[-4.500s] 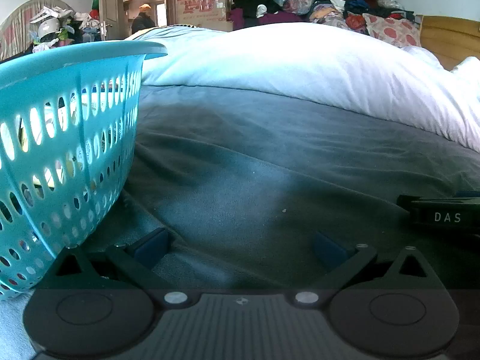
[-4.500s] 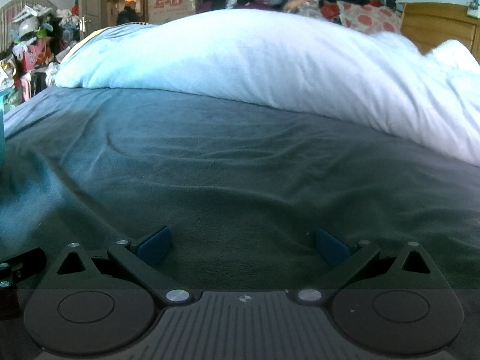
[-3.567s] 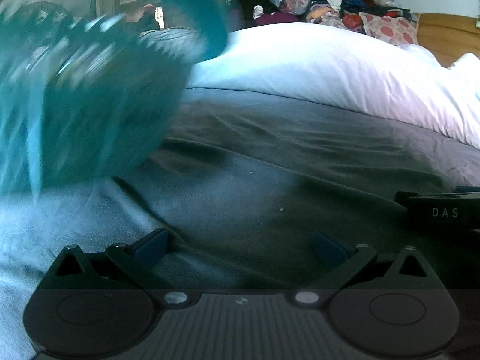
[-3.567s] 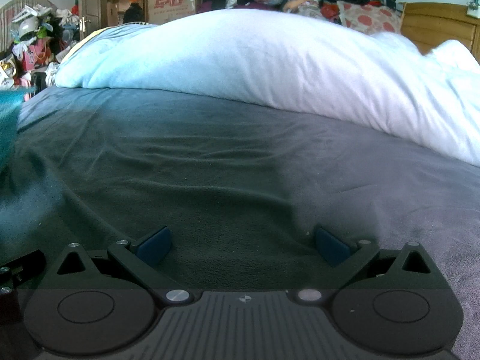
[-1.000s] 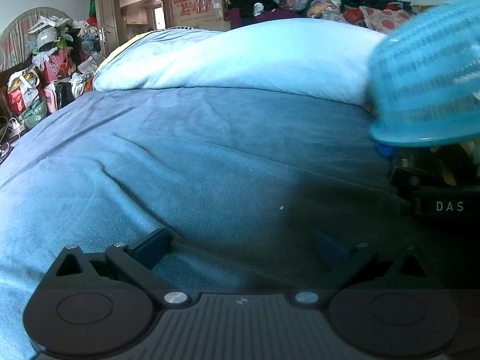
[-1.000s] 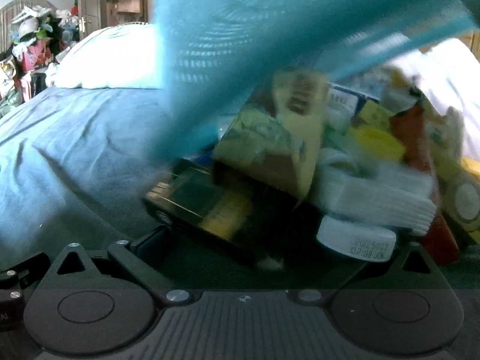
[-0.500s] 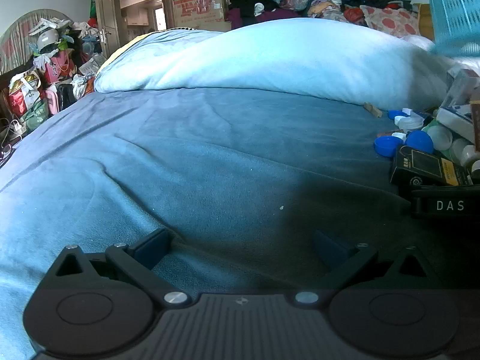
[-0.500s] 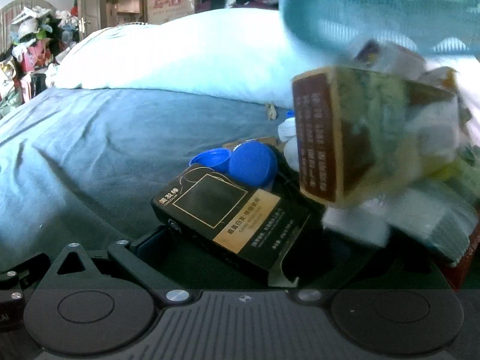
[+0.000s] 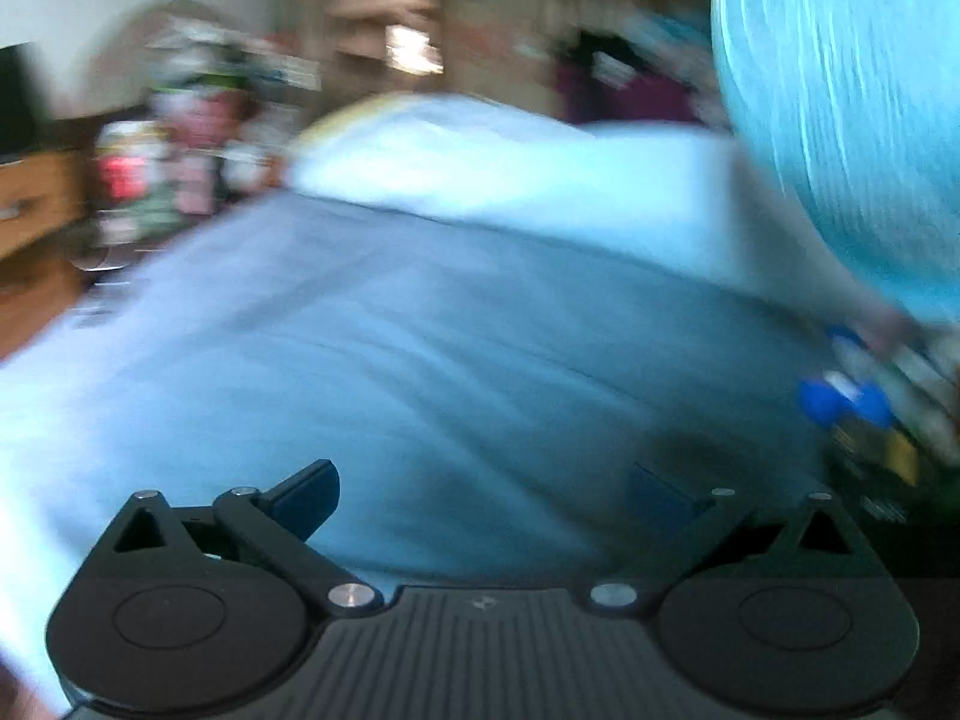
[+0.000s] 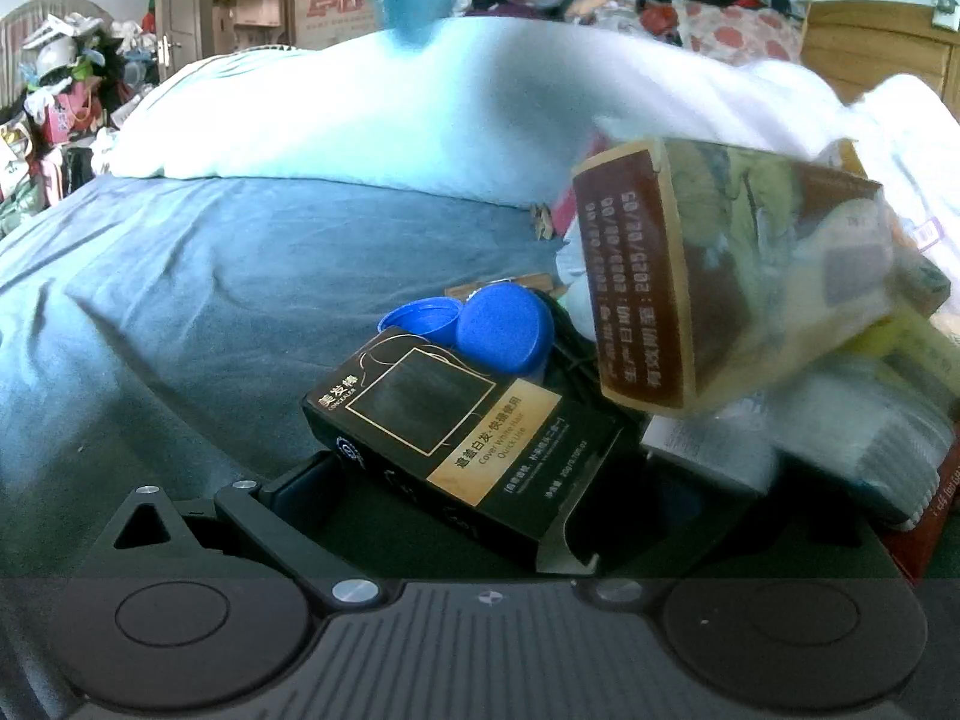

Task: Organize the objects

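A heap of small goods lies on the blue bed cover (image 10: 210,300), and the black box (image 10: 456,426) with gold lettering is the landmark at its front edge. Two blue caps (image 10: 504,330) sit touching just behind that box; a brown-ended carton (image 10: 708,282) tilts above the box's right side, blurred, with pale packets (image 10: 864,450) beneath it, right of the box. Beyond the box rises the white duvet (image 10: 420,120).

The right gripper (image 10: 480,480) sits low and level on the bed, its fingers (image 10: 300,486) spread wide and gripping nothing; the box's near corner reaches in between them, and the right finger is hidden behind it.

The left gripper (image 9: 480,492), well left of the box, is level too, fingers (image 9: 306,492) wide apart and empty over bare cover. Its whole view smears. The turquoise basket (image 9: 852,108) hangs blurred in the air, high above the heap.
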`<control>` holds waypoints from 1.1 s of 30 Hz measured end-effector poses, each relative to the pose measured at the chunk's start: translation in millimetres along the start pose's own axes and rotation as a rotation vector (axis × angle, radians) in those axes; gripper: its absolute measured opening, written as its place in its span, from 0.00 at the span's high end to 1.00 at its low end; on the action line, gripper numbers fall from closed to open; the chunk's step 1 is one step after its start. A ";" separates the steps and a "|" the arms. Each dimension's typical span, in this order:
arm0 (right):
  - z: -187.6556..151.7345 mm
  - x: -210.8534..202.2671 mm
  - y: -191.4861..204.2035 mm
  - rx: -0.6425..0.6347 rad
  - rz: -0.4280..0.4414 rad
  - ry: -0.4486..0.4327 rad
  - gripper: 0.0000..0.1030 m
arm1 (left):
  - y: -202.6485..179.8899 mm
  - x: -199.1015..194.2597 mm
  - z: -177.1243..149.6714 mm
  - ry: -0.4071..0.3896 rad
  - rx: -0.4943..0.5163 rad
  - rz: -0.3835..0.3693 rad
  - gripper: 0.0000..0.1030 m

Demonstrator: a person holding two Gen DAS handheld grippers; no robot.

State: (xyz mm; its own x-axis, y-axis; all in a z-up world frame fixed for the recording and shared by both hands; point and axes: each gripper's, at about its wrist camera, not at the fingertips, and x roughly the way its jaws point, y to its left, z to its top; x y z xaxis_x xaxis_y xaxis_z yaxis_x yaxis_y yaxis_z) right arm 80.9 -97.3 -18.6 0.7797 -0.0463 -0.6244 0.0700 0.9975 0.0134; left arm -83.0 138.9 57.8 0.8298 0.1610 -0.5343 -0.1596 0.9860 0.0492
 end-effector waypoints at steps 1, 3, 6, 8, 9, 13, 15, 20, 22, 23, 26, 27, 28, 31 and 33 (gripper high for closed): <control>0.1 0.1 -0.1 0.000 0.000 0.000 0.00 | 22.6 -10.9 0.0 -0.018 -0.065 0.079 0.00; 0.0 0.0 0.0 0.001 -0.001 0.000 0.00 | 62.0 -27.9 -4.6 -0.034 -0.174 0.197 0.00; 0.0 0.0 -0.1 0.002 -0.001 0.000 0.00 | 127.5 -60.0 -19.3 -0.056 -0.371 0.367 0.00; -0.1 -0.2 0.2 0.002 -0.001 0.000 0.00 | 156.7 -79.4 -25.2 -0.086 -0.471 0.447 0.00; 0.1 0.0 -0.1 0.002 -0.002 0.000 0.00 | 169.8 -89.3 -26.6 -0.105 -0.511 0.482 0.00; 0.2 0.0 -0.3 0.002 -0.002 0.000 0.00 | 202.4 -114.0 -16.0 -0.206 -0.577 0.517 0.00; 0.0 0.0 -0.2 0.002 -0.002 0.000 0.00 | 202.3 -117.2 -6.1 -0.222 -0.578 0.494 0.00; 2.4 0.5 -4.3 0.003 -0.001 0.001 0.00 | 159.4 -109.5 30.0 -0.309 -0.508 0.338 0.00; 2.1 0.5 -4.2 0.003 -0.001 0.001 0.00 | 119.7 -109.4 46.4 -0.343 -0.406 0.263 0.00; 2.4 0.5 -4.3 0.003 -0.001 0.001 0.00 | 100.1 -112.1 52.7 -0.365 -0.358 0.226 0.00; 2.4 0.6 -4.3 0.003 -0.001 0.001 0.00 | 24.4 -121.8 69.5 -0.413 -0.220 0.049 0.00; 2.4 0.6 -4.3 0.003 -0.001 0.001 0.00 | 4.1 -123.5 75.1 -0.407 -0.199 -0.031 0.00; 2.5 0.6 -4.4 0.003 -0.001 0.001 0.00 | -15.2 -122.5 79.3 -0.389 -0.200 -0.092 0.00; 2.6 0.7 -4.3 0.003 -0.001 0.001 0.00 | -64.4 -112.7 87.6 -0.315 -0.200 -0.285 0.00; 2.6 0.8 -4.3 0.003 -0.001 0.001 0.00 | -96.5 -109.3 86.1 -0.281 -0.161 -0.326 0.00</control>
State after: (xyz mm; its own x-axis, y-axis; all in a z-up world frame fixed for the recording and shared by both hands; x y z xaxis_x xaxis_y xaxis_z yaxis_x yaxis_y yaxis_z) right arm 82.8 -101.8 -17.1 0.7789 -0.0470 -0.6254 0.0725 0.9973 0.0153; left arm -112.3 30.0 184.1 0.9597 -0.1288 -0.2496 0.0713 0.9713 -0.2271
